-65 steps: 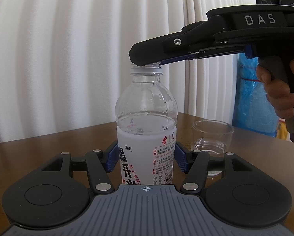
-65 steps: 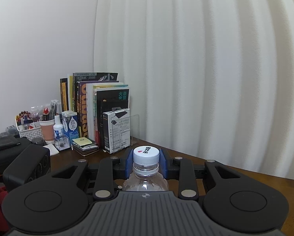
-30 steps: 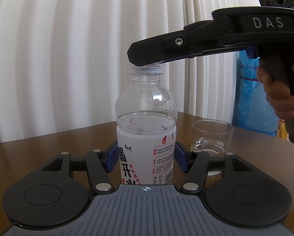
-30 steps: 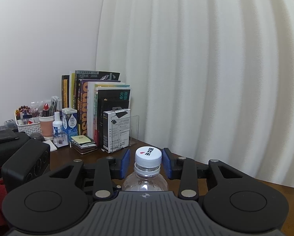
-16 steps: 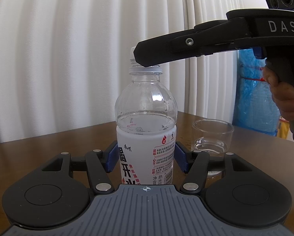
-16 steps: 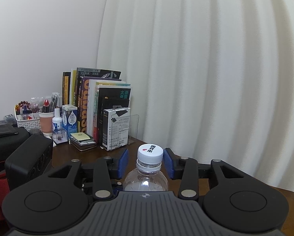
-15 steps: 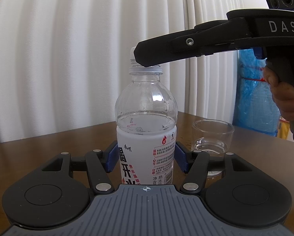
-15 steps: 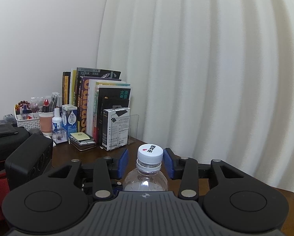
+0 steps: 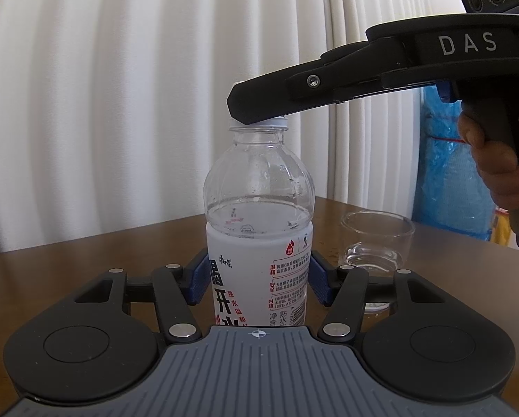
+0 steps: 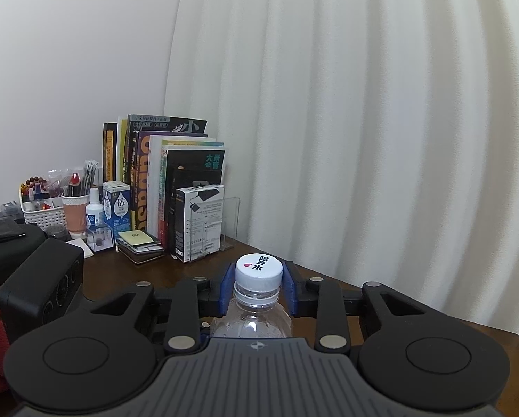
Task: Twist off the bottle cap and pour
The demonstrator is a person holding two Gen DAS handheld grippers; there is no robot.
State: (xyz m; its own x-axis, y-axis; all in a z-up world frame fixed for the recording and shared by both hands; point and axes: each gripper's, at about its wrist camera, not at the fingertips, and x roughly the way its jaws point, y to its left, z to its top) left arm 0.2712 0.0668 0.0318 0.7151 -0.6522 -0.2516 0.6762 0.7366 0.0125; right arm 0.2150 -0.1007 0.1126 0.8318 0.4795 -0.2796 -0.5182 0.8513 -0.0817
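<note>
My left gripper [image 9: 259,279] clamps bottle [image 9: 258,229]; its view alone shows glass [image 9: 377,239]. Right gripper [image 10: 258,286], just closing, pinches cap [image 10: 258,271]; books [image 10: 162,180] only there

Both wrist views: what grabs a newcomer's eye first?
The water bottle dead centre, standing on the brown table with the left gripper clamped on its white label. Above it, the right gripper has just closed on the white cap, blue pads on either side. An empty glass stands to the bottle's right.
</note>
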